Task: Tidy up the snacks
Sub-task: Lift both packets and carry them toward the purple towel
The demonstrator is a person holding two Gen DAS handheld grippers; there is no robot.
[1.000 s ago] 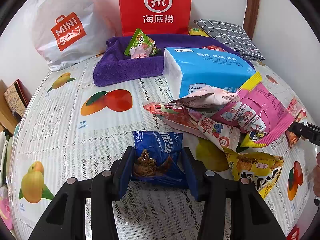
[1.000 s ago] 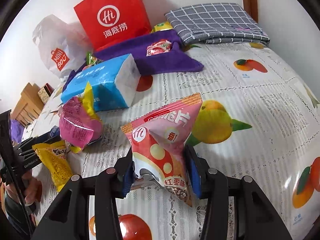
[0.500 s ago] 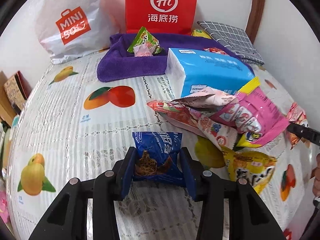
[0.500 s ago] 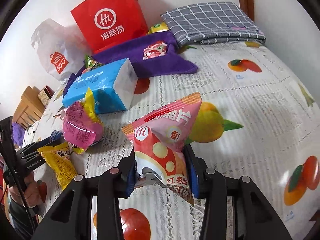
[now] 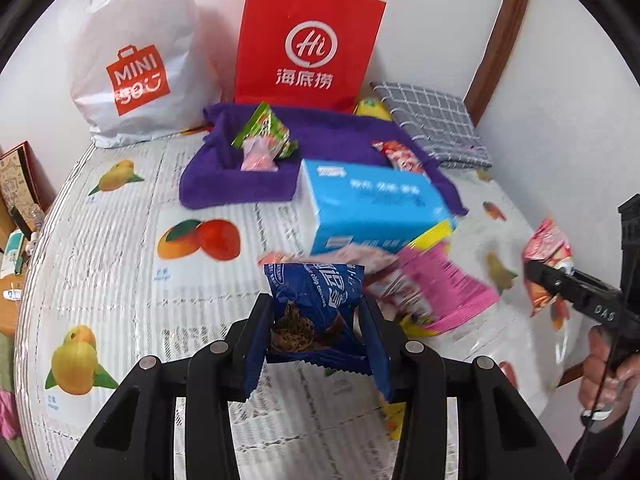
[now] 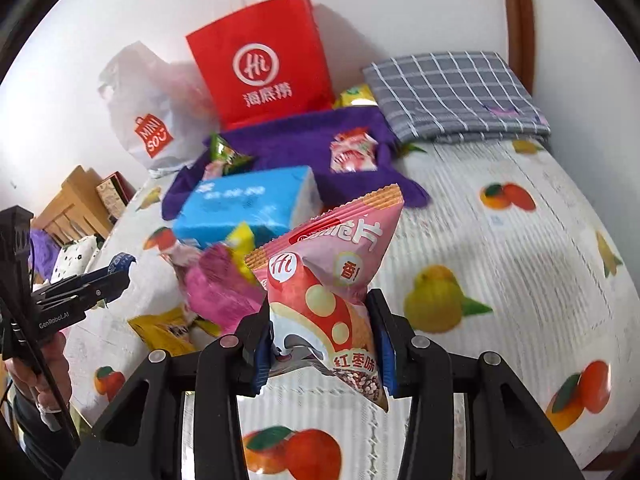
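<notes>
My left gripper (image 5: 316,320) is shut on a blue cookie packet (image 5: 316,300) and holds it above the table. My right gripper (image 6: 324,344) is shut on a pink crisp packet (image 6: 332,276), also lifted; that packet shows at the right of the left wrist view (image 5: 546,256). A purple towel (image 5: 340,136) lies at the back with a green packet (image 5: 264,130), a small pink packet (image 5: 258,156) and a red-white packet (image 6: 354,152) on it. A magenta packet (image 5: 444,288) and a yellow packet (image 6: 164,330) lie in the loose pile.
A blue tissue pack (image 5: 372,208) lies between the pile and the towel. A red paper bag (image 5: 308,44) and a white Miniso bag (image 5: 136,64) stand against the wall. A folded grey checked cloth (image 6: 452,96) lies back right. The fruit-print tablecloth (image 5: 120,240) covers the table.
Both grippers have risen with their packets and moved toward the back of the table. The towel and bags look closer in both views.
</notes>
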